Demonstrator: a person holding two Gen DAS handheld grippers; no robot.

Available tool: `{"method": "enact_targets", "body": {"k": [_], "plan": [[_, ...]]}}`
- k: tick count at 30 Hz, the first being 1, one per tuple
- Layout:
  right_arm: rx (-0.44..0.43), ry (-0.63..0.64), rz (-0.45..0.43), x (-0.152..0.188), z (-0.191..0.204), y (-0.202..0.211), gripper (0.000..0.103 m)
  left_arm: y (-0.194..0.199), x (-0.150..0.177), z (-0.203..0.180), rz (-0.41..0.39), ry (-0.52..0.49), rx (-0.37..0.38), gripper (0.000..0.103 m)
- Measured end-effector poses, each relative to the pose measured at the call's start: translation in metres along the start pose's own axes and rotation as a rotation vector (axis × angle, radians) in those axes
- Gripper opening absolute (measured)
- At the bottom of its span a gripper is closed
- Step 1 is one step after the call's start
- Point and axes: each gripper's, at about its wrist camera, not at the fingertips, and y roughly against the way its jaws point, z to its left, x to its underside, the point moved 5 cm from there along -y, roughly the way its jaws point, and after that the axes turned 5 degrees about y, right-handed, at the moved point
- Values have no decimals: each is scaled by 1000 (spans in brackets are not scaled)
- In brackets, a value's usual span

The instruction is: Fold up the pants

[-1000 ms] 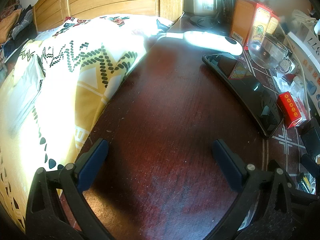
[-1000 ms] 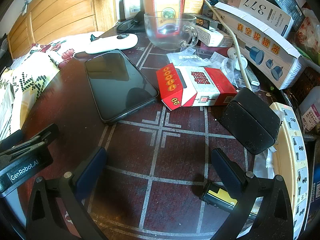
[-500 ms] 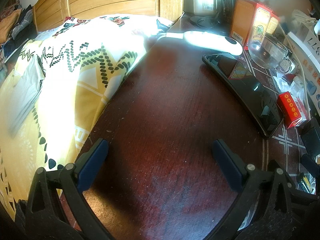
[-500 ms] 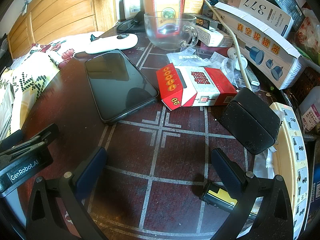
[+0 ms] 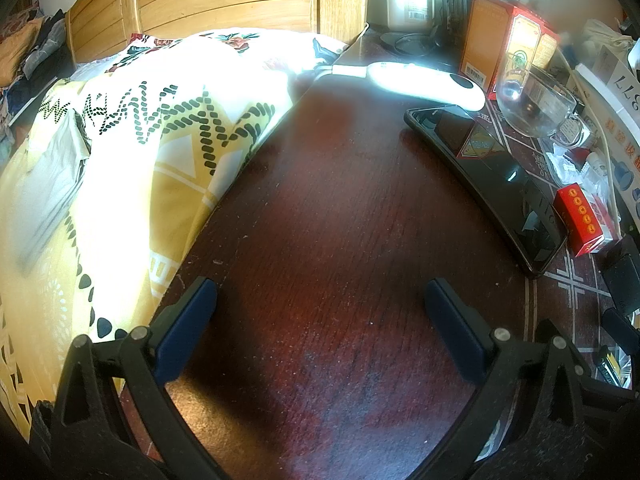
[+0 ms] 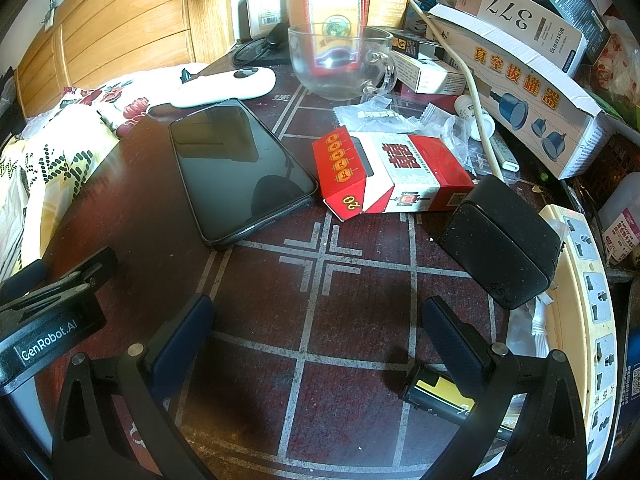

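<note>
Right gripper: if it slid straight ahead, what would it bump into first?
Probably the red and white box, lying straight ahead of the open right gripper. Only bare table lies between. The phone sits left of that line, though depth is uncertain.

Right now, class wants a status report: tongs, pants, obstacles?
Left tongs open, empty. Right tongs open, empty. Pants not clearly seen. Phone, cigarette box on table.

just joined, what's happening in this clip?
Nothing is being handled. The left gripper and right gripper are both open and empty, sitting low over a dark wooden table cluttered with a phone, a red and white box, a glass mug and a black charger. A patterned quilt lies on the bed beside it. No pants can be clearly made out, so folding hasn't started.
</note>
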Motion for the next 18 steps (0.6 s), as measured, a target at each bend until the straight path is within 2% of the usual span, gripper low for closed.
{"method": "enact_targets", "body": {"k": [18], "plan": [[0,0,0,0,0,0,103,0,0,0,-1,0,1,103]]}}
